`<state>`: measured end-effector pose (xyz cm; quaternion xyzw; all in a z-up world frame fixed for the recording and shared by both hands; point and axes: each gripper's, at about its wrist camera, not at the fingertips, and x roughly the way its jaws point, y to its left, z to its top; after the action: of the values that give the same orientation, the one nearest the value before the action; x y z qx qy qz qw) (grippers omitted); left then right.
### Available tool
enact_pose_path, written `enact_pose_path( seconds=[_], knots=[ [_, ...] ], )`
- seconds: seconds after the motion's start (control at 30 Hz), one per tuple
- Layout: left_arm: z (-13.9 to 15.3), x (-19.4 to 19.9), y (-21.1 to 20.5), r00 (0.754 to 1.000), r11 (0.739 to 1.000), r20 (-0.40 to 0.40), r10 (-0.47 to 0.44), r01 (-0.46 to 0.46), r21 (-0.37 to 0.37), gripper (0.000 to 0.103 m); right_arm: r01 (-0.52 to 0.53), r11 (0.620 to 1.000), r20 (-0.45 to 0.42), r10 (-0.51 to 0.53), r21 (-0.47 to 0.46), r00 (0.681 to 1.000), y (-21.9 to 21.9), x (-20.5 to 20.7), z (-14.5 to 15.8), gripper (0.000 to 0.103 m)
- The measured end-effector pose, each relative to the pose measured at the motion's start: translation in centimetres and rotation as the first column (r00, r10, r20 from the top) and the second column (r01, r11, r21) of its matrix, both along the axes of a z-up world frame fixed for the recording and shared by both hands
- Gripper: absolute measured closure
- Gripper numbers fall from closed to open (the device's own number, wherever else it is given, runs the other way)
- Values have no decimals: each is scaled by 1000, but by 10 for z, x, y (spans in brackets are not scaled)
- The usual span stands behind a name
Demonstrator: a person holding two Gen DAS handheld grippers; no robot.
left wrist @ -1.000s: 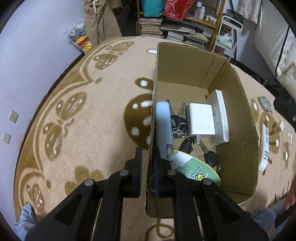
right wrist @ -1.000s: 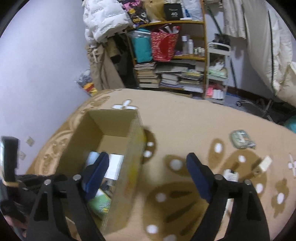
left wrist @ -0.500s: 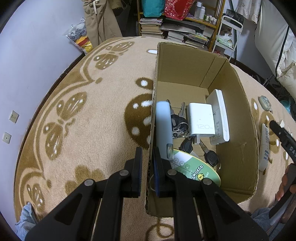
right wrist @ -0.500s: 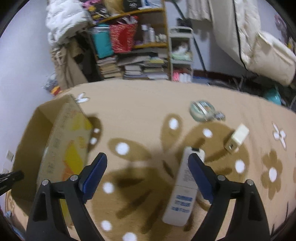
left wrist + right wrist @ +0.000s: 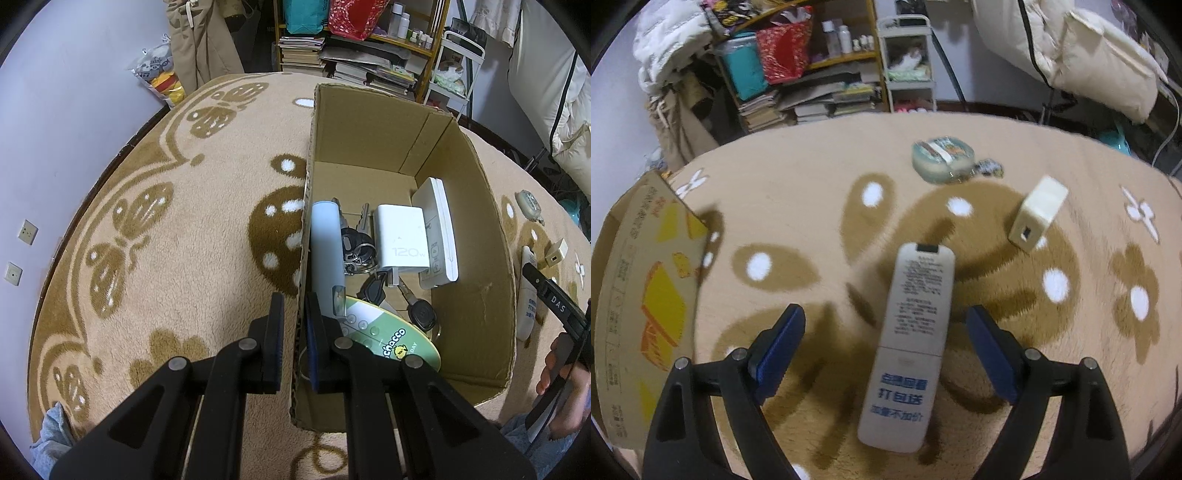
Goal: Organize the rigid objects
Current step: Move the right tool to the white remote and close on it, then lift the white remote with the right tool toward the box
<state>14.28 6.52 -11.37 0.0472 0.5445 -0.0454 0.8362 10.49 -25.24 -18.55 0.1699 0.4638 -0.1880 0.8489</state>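
A cardboard box (image 5: 476, 221) stands on the carpet, and my left gripper (image 5: 295, 325) is shut on its near left wall. Inside lie a white charger (image 5: 402, 240), a white flat device (image 5: 439, 229), a pale blue tube (image 5: 327, 251), keys (image 5: 376, 288) and a green oval card (image 5: 388, 332). A white remote (image 5: 912, 343) lies face down on the carpet between the fingers of my right gripper (image 5: 886, 350), which is open and not touching it. Beyond the remote lie a cream plug adapter (image 5: 1038, 214) and a round clear case (image 5: 942, 158).
The box's printed outer wall (image 5: 646, 295) stands left of the right gripper. A bookshelf (image 5: 798, 85) with books and bags, a white cart (image 5: 908, 70) and piled bedding (image 5: 1089, 51) line the far side. A person's hand (image 5: 561, 373) holds the right gripper beside the box.
My right gripper has swung away from the box to the right and come down over the white remote, which now lies between its open fingers. The left gripper has kept still on the box wall.
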Motion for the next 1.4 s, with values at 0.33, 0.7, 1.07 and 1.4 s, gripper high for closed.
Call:
enact_pose_path(
  seconds=[0.33, 0.7, 1.07, 1.4],
  knots=[
    [0, -1, 0, 1000, 1000, 0, 0, 0, 1, 92, 6, 1000, -49, -6, -1, 999, 2, 2, -19, 23],
    [0, -1, 1, 1000, 1000, 0, 6, -6, -1, 92, 15, 996, -79, -22, -90, 997, 15, 3, -23, 41],
    [0, 0, 1, 1000, 1000, 3, 3, -4, 8, 92, 56, 995, -25, -58, -86, 998, 13, -6, -15, 57],
    [0, 0, 1, 1000, 1000, 3, 4, -4, 10, 92, 4, 997, 10, -4, -71, 1000, 23, 0, -7, 58]
  ],
)
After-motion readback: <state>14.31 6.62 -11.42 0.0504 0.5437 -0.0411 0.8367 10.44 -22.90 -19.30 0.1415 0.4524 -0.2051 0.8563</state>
